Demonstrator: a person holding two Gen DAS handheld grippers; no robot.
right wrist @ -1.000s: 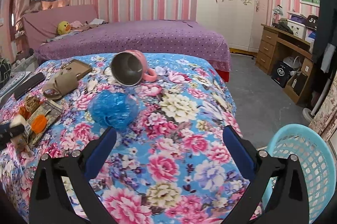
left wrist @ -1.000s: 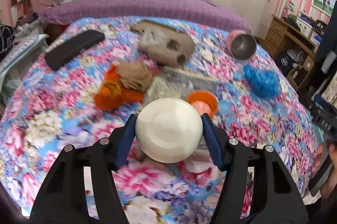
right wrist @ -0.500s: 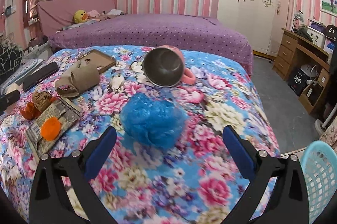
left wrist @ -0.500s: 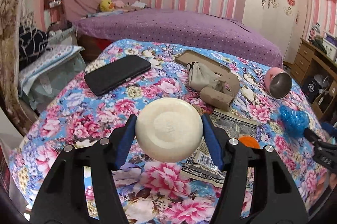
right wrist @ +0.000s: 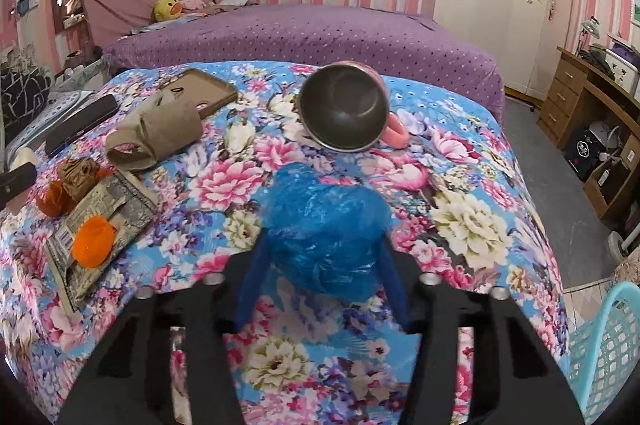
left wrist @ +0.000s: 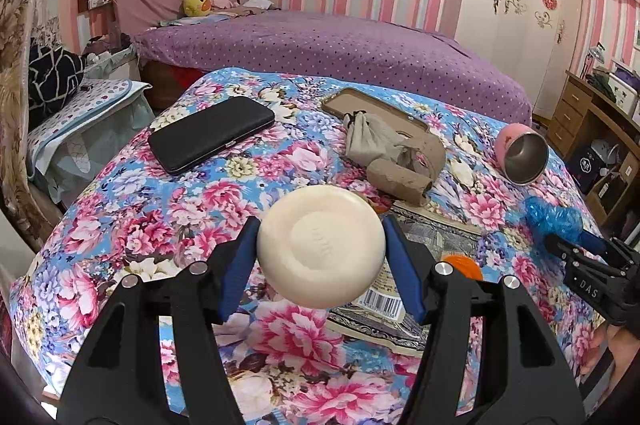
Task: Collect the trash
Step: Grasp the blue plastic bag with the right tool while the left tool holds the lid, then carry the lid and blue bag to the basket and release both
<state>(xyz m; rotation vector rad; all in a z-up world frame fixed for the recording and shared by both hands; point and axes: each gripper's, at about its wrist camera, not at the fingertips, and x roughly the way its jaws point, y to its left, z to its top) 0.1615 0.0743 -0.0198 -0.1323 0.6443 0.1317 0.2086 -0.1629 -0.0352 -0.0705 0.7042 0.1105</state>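
Left gripper (left wrist: 321,245) in my hand is clamped on a round cream soap bar (left wrist: 321,245), both blue pads pressing its sides, bar lifted off the floral bedspread (left wrist: 120,217). Far left on the spread: black flat case (left wrist: 212,133), lying alone. Right of it, a tan phone case (left wrist: 360,105) with a grey-beige cloth bundle (left wrist: 376,141) partly over it and a cardboard roll (left wrist: 396,181) touching the bundle's near edge. Under and behind the soap bar: flat printed wrapper (left wrist: 400,309) with a barcode, and an orange cap (left wrist: 464,265) on it, mostly hidden by my right finger. Further right, pink cup (left wrist: 520,155) on its side, steel inside facing the camera.

Right gripper (right wrist: 322,253) has its jaws closing around a crumpled blue plastic bag (right wrist: 324,229); bag sits between the blue pads, both pads touching its sides, bag still on the bedspread. Same bag from the left wrist view sits at the spread's right edge with the right gripper on it. Just behind the bag, the pink cup. Left of the bag in the right wrist view: orange cap on the wrapper, brown and orange crumpled scraps (right wrist: 68,185) beside it. Bottom right, off the bed: light blue mesh basket (right wrist: 604,353) on the floor.
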